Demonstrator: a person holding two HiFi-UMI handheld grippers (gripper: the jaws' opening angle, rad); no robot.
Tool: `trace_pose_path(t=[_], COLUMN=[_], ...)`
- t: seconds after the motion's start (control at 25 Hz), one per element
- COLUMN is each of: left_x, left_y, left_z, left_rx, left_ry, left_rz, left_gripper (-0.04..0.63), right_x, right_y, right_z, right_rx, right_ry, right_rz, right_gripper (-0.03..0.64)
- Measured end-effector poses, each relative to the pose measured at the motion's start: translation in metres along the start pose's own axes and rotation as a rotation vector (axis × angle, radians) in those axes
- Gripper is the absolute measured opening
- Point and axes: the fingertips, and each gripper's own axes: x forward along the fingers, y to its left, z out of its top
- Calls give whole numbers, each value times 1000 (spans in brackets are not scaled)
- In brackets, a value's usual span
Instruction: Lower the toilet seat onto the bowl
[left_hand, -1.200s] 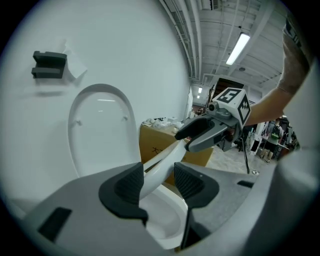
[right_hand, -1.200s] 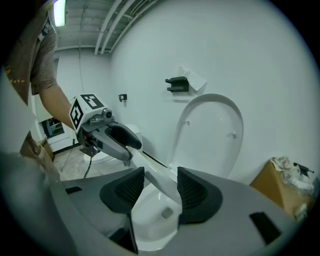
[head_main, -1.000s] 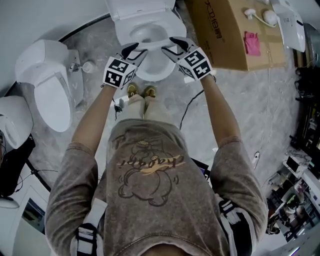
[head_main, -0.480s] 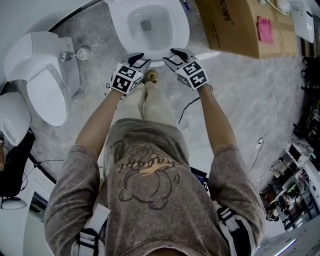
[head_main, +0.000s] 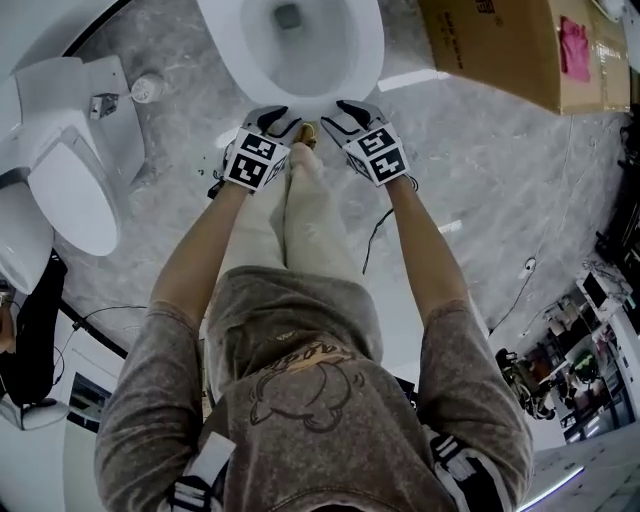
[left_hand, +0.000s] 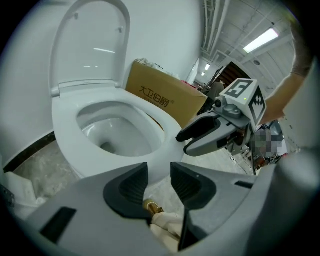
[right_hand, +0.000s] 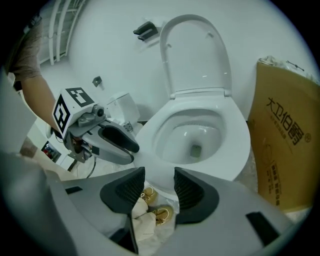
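The seat (head_main: 366, 55) lies flat on the bowl (left_hand: 107, 132) at 12 o'clock, with the lid (left_hand: 90, 40) upright behind. The left gripper (head_main: 274, 122) at 11 and the right gripper (head_main: 336, 114) at 1 hover near its front rim, claws apart and empty.

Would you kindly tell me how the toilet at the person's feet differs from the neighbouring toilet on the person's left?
The near toilet has its lid raised, so the bowl lies open; the left toilet is closed. The near toilet stands straight ahead of the person's shoe, while the left toilet sits off to the side. Both are white.
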Motion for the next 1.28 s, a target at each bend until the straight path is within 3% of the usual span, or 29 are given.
trace_pose_path(t=[0.24,0.36,0.6,0.88,1.12,1.28], left_x=[40,41,31,-43,-148,-228], left_y=[18,26,23,8,-4,-31], left_z=[-25,-27,-15,83,206,260], left_rx=[-40,-27,-46,-11,80,136], left_ry=[6,-35,-39,-149,-331,-425], left_rz=[39,55,39,62,87,81], left_gripper=[147,97,98,117,127,140], right_x=[38,45,37,-38,-120,-184], right_y=[-19,-26,-18,-6,2,33], right_z=[-32,-31,-21,63,177,237], right_rx=[19,30,69,34,-48,-72], right_ry=[18,-40,-40,-138,-291,-410], right_rz=[0,-19,-15,-61,-138,-157], right_gripper=[201,138,140,140,140,140])
